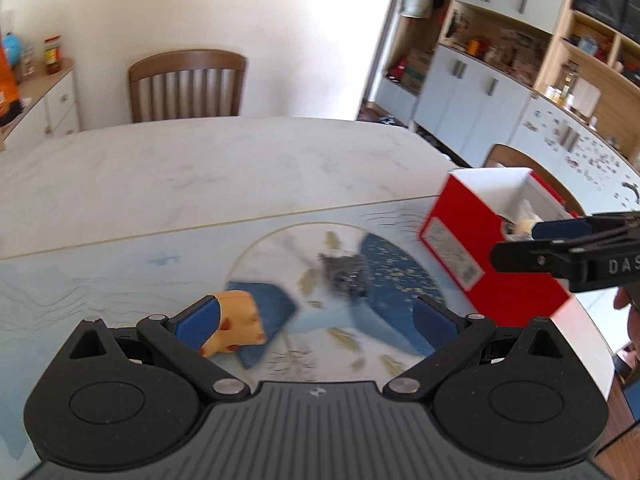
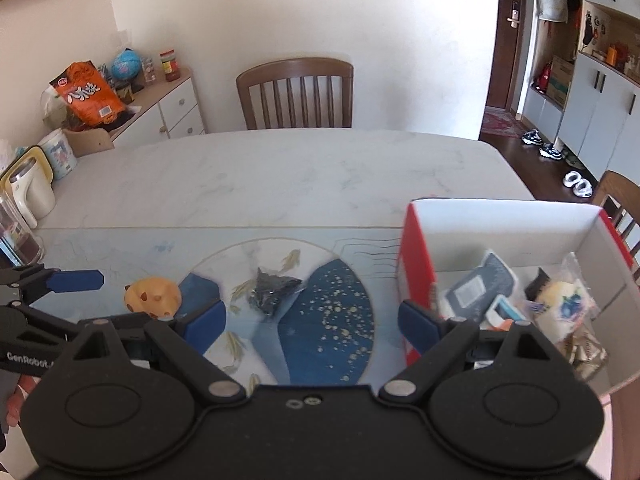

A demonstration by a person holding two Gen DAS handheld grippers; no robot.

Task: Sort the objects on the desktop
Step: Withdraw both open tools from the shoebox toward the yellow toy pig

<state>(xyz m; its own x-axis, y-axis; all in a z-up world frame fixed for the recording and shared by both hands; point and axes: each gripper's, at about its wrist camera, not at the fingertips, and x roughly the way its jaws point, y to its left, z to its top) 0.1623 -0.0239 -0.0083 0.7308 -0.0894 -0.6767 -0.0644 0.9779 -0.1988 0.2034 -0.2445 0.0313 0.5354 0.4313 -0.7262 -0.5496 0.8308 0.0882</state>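
A yellow toy with orange spots [image 1: 236,322] [image 2: 153,296] lies on the blue printed mat [image 1: 100,280] [image 2: 120,248], touching or just beyond my left gripper's left pad. A small dark packet [image 1: 346,276] [image 2: 272,290] lies mid-mat. A red box with a white inside [image 1: 480,236] [image 2: 416,248] stands at the right and holds several items. My left gripper [image 1: 316,316] is open and empty above the mat. My right gripper [image 2: 312,320] is open and empty, its right finger by the box's left wall.
The white marble table [image 2: 288,168] stretches beyond the mat. Wooden chairs [image 2: 296,92] stand at the far side and at the right. A mug and a glass jar [image 2: 28,196] stand at the table's left edge. Cabinets line the right wall.
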